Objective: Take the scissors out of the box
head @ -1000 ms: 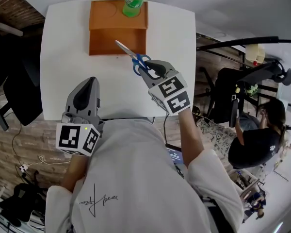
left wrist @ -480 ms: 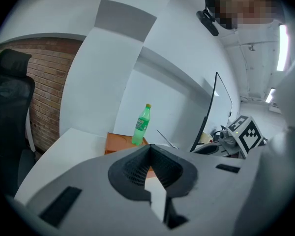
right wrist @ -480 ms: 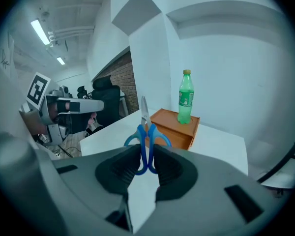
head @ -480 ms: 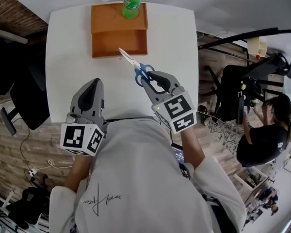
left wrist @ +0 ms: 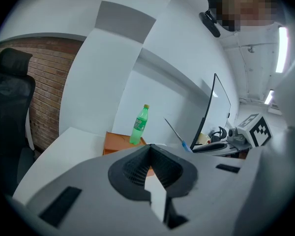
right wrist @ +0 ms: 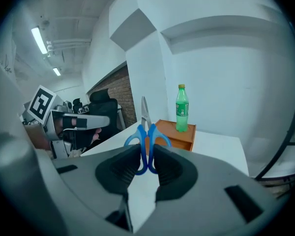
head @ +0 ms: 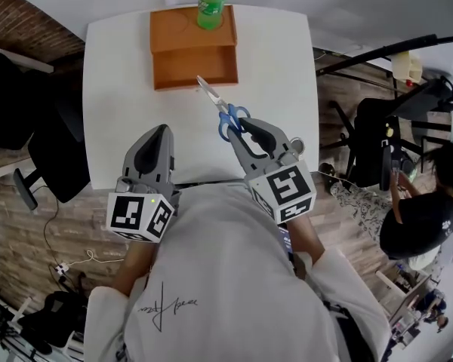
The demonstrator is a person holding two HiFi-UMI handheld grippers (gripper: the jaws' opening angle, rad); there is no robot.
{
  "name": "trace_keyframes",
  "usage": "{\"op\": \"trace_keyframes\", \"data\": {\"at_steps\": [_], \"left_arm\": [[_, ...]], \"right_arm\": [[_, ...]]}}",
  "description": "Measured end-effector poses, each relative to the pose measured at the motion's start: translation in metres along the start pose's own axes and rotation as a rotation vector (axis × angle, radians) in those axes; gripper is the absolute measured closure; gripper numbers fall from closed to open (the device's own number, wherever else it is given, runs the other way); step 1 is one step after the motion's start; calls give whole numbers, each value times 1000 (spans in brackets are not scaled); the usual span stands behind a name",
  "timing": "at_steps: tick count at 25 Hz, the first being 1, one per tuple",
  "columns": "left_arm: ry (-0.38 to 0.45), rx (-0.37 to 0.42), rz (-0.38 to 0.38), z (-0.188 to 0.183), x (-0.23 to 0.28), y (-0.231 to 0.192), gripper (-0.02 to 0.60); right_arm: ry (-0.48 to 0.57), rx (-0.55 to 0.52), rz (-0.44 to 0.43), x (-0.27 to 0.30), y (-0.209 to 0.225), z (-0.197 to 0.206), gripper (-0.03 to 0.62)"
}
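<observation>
The right gripper point(head: 243, 124) is clamped on the blue handles of the scissors point(head: 220, 105), which are in the air at mid-frame, blades toward the orange box point(head: 195, 72) at upper centre and clear of it; I'd judge a firm, level grip matters while lowering them onto bare table point(head: 121, 96). The left gripper point(head: 160, 133), jaws together and empty, hangs at lower left, out of the way; the green bottle point(head: 211, 2) on the box's far end is well apart.
</observation>
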State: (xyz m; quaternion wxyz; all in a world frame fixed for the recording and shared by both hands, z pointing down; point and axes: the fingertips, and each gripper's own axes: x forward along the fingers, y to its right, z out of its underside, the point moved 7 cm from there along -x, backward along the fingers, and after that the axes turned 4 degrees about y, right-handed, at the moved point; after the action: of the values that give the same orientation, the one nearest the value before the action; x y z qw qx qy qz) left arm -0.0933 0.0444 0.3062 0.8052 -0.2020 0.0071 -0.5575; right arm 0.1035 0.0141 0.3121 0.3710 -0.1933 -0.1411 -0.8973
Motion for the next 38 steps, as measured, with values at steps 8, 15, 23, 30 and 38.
{"op": "trace_keyframes", "data": {"at_steps": [8, 15, 23, 30, 38], "left_arm": [[6, -16, -11, 2, -8, 5, 577], [22, -25, -20, 0, -9, 9, 577], [36, -30, -33, -5, -10, 10, 577], [41, -21, -43, -9, -11, 8, 577], [34, -2, -20, -10, -4, 14, 577]], "right_arm": [[95, 23, 34, -11, -6, -2, 500], [163, 37, 39, -19, -6, -9, 502], [186, 23, 38, -21, -6, -17, 500], [193, 3, 27, -22, -5, -19, 502], [217, -12, 4, -21, -3, -20, 502]]}}
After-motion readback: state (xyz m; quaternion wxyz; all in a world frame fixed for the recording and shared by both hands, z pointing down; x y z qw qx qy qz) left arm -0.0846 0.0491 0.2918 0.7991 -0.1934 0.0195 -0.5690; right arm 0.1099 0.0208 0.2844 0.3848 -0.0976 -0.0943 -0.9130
